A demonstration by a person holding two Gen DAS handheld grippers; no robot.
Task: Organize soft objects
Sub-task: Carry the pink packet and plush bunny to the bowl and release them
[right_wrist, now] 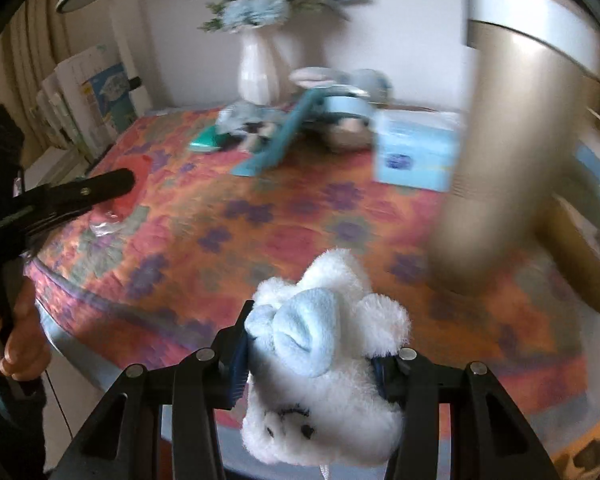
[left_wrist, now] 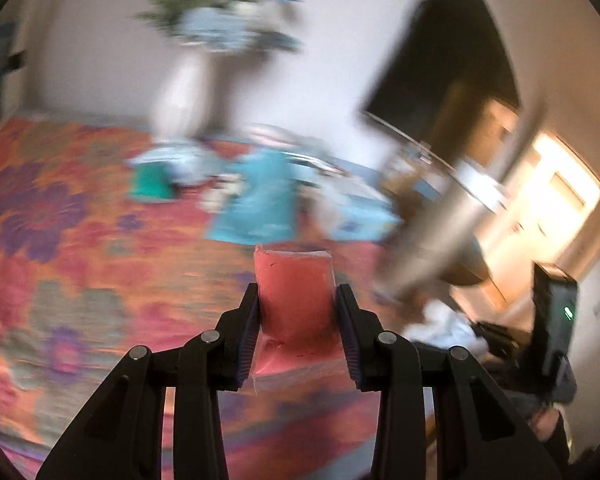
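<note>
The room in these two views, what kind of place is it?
Probably a home living room: a table under a flowered cloth, a white vase of artificial flowers, a dark flat screen on the wall.

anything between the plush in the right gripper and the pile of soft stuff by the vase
Nothing visible: the plush is clamped in the right gripper, and only bare tablecloth lies between it and the pile.

Left hand-held gripper (left_wrist: 298,320): fingers closed in on a red packet (left_wrist: 294,296), pads pressed against both its sides. Right hand-held gripper (right_wrist: 312,356): fingers clamped on a white plush toy (right_wrist: 324,360). Person's left hand (right_wrist: 18,340) was wrapped around the left gripper's handle.
</note>
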